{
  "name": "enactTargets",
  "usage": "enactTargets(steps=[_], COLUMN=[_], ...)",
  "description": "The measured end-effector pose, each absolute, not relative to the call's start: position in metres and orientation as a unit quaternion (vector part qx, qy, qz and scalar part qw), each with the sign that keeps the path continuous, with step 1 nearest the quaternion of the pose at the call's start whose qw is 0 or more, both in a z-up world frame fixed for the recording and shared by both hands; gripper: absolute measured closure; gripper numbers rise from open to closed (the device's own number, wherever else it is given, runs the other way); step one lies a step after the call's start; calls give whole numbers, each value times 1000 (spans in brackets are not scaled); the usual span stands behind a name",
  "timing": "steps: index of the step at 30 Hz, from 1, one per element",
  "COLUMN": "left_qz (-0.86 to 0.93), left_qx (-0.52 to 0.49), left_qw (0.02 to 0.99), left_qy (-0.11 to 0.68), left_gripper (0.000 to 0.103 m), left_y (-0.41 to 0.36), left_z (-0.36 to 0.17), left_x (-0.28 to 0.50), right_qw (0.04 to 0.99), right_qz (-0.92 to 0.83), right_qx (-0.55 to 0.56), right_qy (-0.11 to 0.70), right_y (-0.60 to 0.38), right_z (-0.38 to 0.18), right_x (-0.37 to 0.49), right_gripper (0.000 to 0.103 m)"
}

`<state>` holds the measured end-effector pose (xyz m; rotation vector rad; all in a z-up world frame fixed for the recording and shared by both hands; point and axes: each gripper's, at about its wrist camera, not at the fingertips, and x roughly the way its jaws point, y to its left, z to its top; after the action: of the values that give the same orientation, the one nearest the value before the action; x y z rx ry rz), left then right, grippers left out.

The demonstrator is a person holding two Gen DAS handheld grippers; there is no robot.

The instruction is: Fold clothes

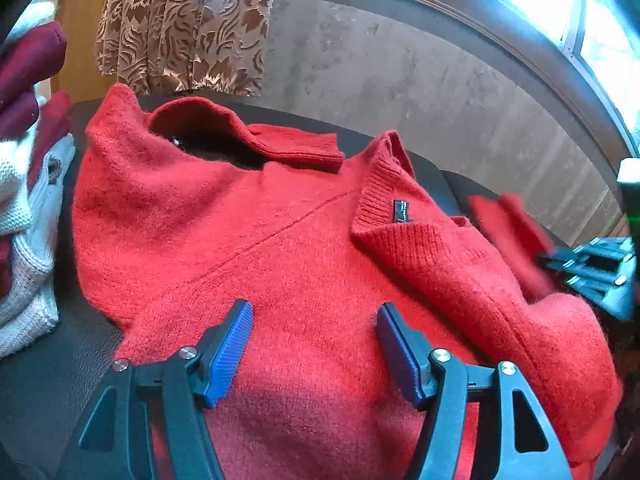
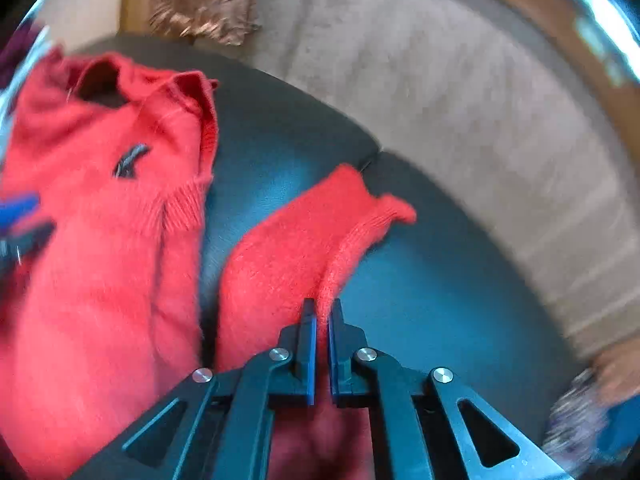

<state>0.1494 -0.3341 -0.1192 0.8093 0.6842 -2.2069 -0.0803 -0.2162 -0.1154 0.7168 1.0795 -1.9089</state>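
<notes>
— Jaws on the right gripper (image 2: pixel 322 316)?
— Clamped on the sleeve (image 2: pixel 304 248) of the red sweater (image 1: pixel 280 248); the left gripper (image 1: pixel 316 320) hangs open over the body, holding nothing.
— Step?
— Folding that sleeve in, I'd judge. Next: carry it across onto the body.
— Room?
— The sweater lies on a dark seat (image 2: pixel 280 148). Bare surface to the right, folded clothes (image 1: pixel 28 200) stacked left, the wall (image 1: pixel 400 80) behind.
</notes>
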Motion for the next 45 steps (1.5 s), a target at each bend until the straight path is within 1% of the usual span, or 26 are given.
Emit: enactTargets(steps=[2, 5, 8, 11, 12, 13, 14, 15, 16, 19, 23, 27, 32, 33, 34, 37, 40, 42, 43, 44, 45], left_qz=[-847, -847, -846, -845, -845, -845, -844, -844, -844, -844, -843, -842, -838, -837, -835, -830, -819, -814, -812, -810, -809], left_qx=[312, 314, 316, 319, 320, 321, 322, 323, 324, 327, 328, 331, 342, 345, 348, 354, 361, 361, 359, 358, 358], left_qw=[341, 343, 344, 346, 347, 347, 348, 349, 349, 350, 351, 353, 360, 363, 367, 378, 396, 404, 407, 410, 411], left_qy=[261, 259, 256, 252, 252, 250, 249, 247, 246, 243, 241, 238, 225, 220, 215, 209, 205, 210, 215, 219, 220], left_gripper=[37, 37, 37, 37, 37, 37, 37, 36, 36, 36, 36, 36, 35, 35, 35, 33, 31, 29, 29, 28, 27], left_y=[-333, -333, -329, -328, -327, -327, -327, -326, -325, -327, -328, -329, -328, -327, -326, -326, -327, -329, -331, -333, -335], left_z=[-119, -119, -121, -121, -122, -122, -122, -122, -122, -125, -127, -128, -128, -128, -128, -129, -129, -129, -129, -129, -129], left_x=[150, 151, 147, 145, 146, 145, 144, 144, 143, 144, 147, 145, 140, 139, 137, 132, 122, 116, 113, 109, 103], right_qw=[372, 304, 221, 124, 95, 67, 53, 69, 83, 117, 214, 353, 501, 511, 517, 496, 452, 404, 388, 374, 359], right_qz=[-776, -816, -858, -896, -906, -914, -920, -924, -928, -928, -901, -847, -771, -764, -759, -766, -793, -810, -818, -826, -834], right_qx=[266, 258, 261, 273, 286, 300, 321, 340, 349, 348, 370, 389, 382, 384, 385, 403, 403, 413, 408, 401, 393], right_qy=[434, 419, 385, 328, 297, 263, 217, 157, 101, 69, 70, 80, 90, 91, 92, 74, 63, 101, 116, 130, 144], right_y=[-196, -149, -84, -13, 8, 29, 55, 76, 98, 114, 95, 44, -33, -48, -63, -102, -124, -134, -136, -139, -141], right_z=[-96, -60, -22, 6, 10, 13, 15, 14, 13, 4, -28, -71, -93, -98, -104, -119, -135, -156, -158, -157, -157], right_x=[-100, -148, -199, -250, -267, -284, -294, -301, -299, -281, -225, -136, -36, -27, -20, -29, -48, -60, -67, -74, -80], right_gripper=[98, 98, 98, 98, 93, 75, 62, 36, 26, 26, 26, 26, 26, 26, 26, 26, 24, 23, 24, 22, 17])
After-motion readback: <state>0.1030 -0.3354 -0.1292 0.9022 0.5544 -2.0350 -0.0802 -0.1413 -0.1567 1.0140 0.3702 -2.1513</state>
